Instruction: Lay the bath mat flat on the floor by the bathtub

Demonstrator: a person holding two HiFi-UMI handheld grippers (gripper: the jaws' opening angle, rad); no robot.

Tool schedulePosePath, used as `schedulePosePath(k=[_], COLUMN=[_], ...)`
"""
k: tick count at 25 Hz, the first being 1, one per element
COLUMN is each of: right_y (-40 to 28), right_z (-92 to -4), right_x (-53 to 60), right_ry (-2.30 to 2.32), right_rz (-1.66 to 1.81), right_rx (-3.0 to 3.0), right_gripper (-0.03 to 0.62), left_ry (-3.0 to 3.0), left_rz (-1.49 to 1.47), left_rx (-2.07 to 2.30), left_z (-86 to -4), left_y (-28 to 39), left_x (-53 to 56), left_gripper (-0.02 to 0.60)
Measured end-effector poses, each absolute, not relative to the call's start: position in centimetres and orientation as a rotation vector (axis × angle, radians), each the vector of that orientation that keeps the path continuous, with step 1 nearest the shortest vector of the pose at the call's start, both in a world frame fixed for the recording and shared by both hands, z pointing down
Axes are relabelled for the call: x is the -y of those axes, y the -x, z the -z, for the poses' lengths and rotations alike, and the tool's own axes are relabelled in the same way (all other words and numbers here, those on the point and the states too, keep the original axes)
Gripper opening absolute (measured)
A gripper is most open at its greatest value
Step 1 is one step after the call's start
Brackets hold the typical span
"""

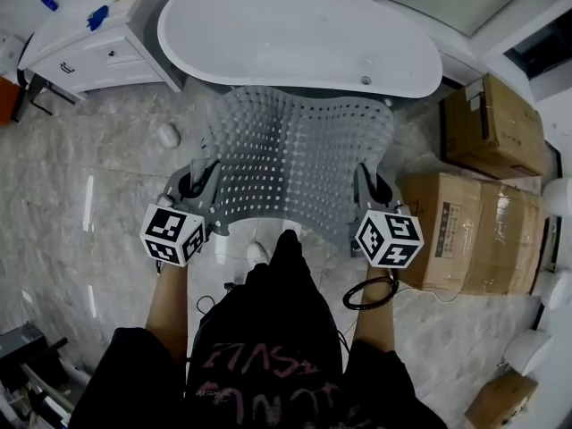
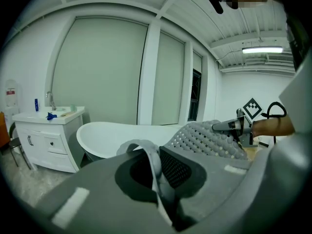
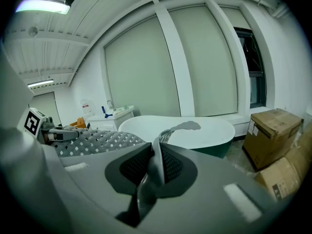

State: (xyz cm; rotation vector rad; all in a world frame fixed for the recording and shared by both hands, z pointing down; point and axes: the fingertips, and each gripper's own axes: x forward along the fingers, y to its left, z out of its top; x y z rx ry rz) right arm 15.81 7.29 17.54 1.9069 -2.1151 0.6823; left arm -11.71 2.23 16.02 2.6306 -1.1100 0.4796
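Observation:
A grey perforated bath mat (image 1: 295, 155) hangs spread in the air between my two grippers, its far edge reaching toward the white bathtub (image 1: 295, 34). My left gripper (image 1: 198, 190) is shut on the mat's near left corner, and the mat's edge (image 2: 153, 165) runs pinched between its jaws. My right gripper (image 1: 368, 195) is shut on the near right corner, where the mat's edge (image 3: 157, 167) stands folded in the jaws. The bathtub (image 2: 122, 135) (image 3: 195, 133) lies just beyond the mat in both gripper views.
A white vanity cabinet (image 1: 98, 38) stands left of the tub. Cardboard boxes (image 1: 474, 204) are stacked at the right. The marble floor (image 1: 98, 204) shows under the mat, with a small white object (image 1: 167, 135) on it at the left.

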Motion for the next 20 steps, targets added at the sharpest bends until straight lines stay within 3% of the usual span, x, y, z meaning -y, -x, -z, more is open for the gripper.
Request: schedulePosePath(k=[20], right_y=[-16.7], right_z=[-32.1], right_x=[-1.4], right_ry=[-1.763], right_rz=[-0.853], right_rx=[2.071], right_gripper=[0.046], left_ry=[-2.501], left_rz=[-0.709], left_rx=[1.102], left_z=[-30.5], left_y=[10.1], left_x=[2.6], left_gripper=[0.015])
